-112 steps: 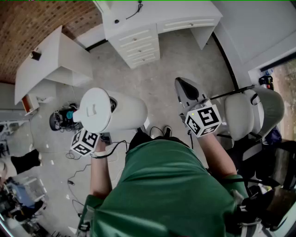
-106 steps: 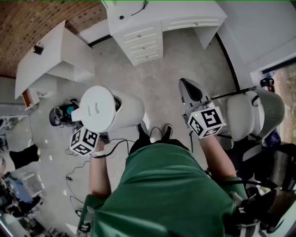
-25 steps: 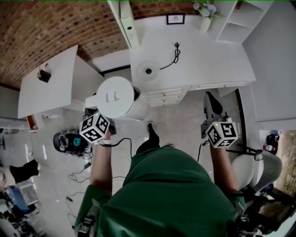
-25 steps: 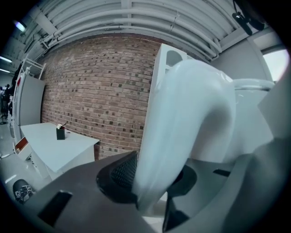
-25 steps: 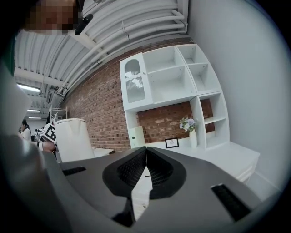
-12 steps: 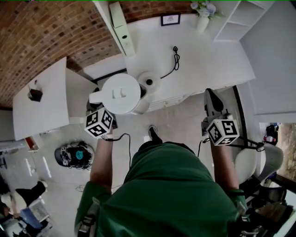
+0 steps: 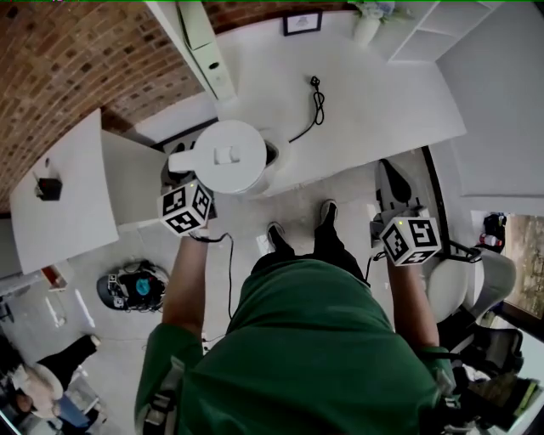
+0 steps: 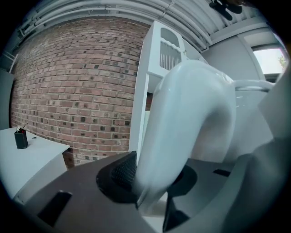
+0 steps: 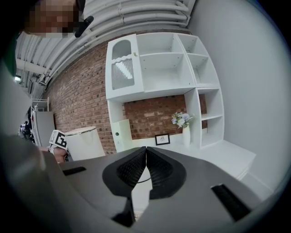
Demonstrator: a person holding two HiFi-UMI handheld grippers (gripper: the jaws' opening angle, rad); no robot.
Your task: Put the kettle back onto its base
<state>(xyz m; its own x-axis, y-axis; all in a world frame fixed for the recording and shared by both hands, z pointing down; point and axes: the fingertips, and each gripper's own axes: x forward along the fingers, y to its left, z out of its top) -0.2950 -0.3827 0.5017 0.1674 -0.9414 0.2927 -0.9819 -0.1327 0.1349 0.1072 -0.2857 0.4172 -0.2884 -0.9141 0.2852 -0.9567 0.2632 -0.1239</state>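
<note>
While L claw (image 8: 153, 183) pinches kettle (image 7: 229, 158) handle at white desk (image 7: 378, 93) edge | R claw (image 9: 146, 158) pressed together | brick wall (image 7: 68, 51) behind

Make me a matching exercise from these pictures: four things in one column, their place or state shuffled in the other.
1 kettle
2 right tool
3 black cord
4 picture frame

A shut on nothing
B loose on the white desk
C handle clamped in the left tool
D at the desk's back, by the brick wall

Pairs: 1-C, 2-A, 3-B, 4-D
</note>
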